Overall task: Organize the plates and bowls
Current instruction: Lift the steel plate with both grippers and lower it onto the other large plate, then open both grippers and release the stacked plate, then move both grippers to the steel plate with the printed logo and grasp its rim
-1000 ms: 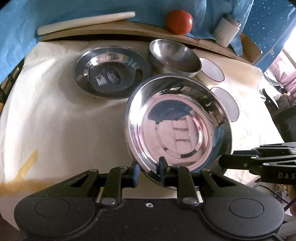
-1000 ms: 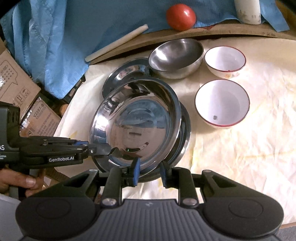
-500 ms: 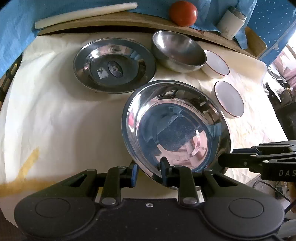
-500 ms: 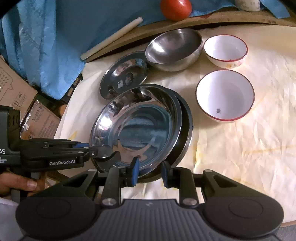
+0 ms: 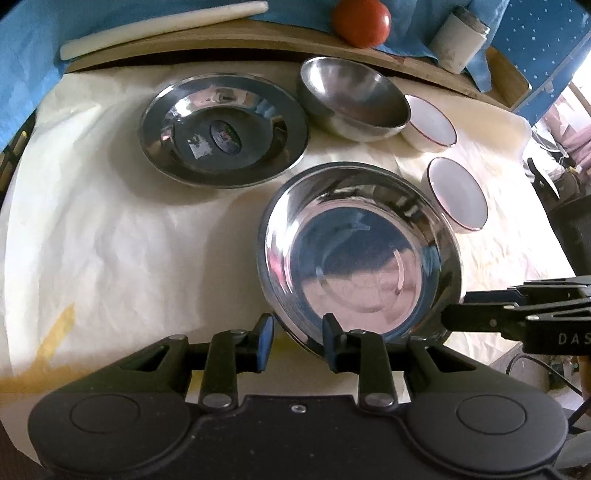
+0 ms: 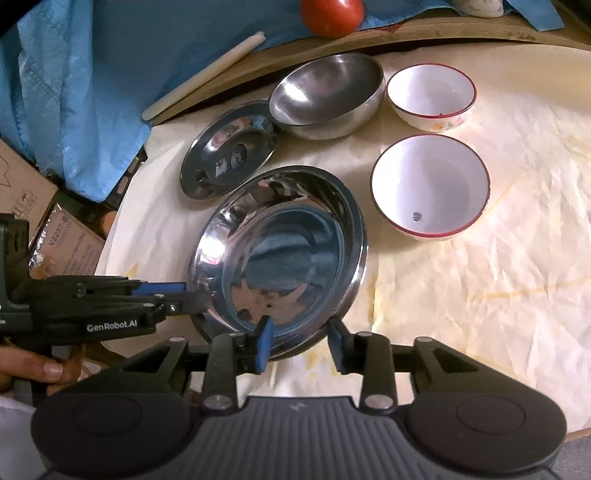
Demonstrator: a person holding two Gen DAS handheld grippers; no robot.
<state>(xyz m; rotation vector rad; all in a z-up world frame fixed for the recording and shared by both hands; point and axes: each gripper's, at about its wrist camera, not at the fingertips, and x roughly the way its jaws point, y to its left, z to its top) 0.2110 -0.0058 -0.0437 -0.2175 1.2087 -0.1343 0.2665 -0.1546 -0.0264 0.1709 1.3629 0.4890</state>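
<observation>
A shiny steel plate (image 5: 358,266) lies nested in a second steel plate (image 6: 356,280) at the middle of the table. My left gripper (image 5: 297,341) straddles the stack's near rim. Its jaws are opening and the pads stand off the metal. My right gripper (image 6: 300,341) straddles the rim on its side, jaws opening too, with a gap at each pad. Each gripper shows in the other's view: the left gripper (image 6: 186,293) and the right gripper (image 5: 454,306). Behind lie a flat steel plate (image 5: 221,129) with stickers, a steel bowl (image 5: 354,99) and two red-rimmed white bowls (image 6: 430,184) (image 6: 430,92).
A tomato (image 5: 361,22), a white rod (image 5: 162,22) and a white cylinder (image 5: 461,40) rest on a wooden board against blue cloth at the back. Cardboard boxes (image 6: 22,184) sit beyond the table's left edge. A person's hand (image 6: 33,369) holds the left gripper.
The top plate, held tilted above the lower one, has come down level into it. Both grippers' jaws have widened off the rim.
</observation>
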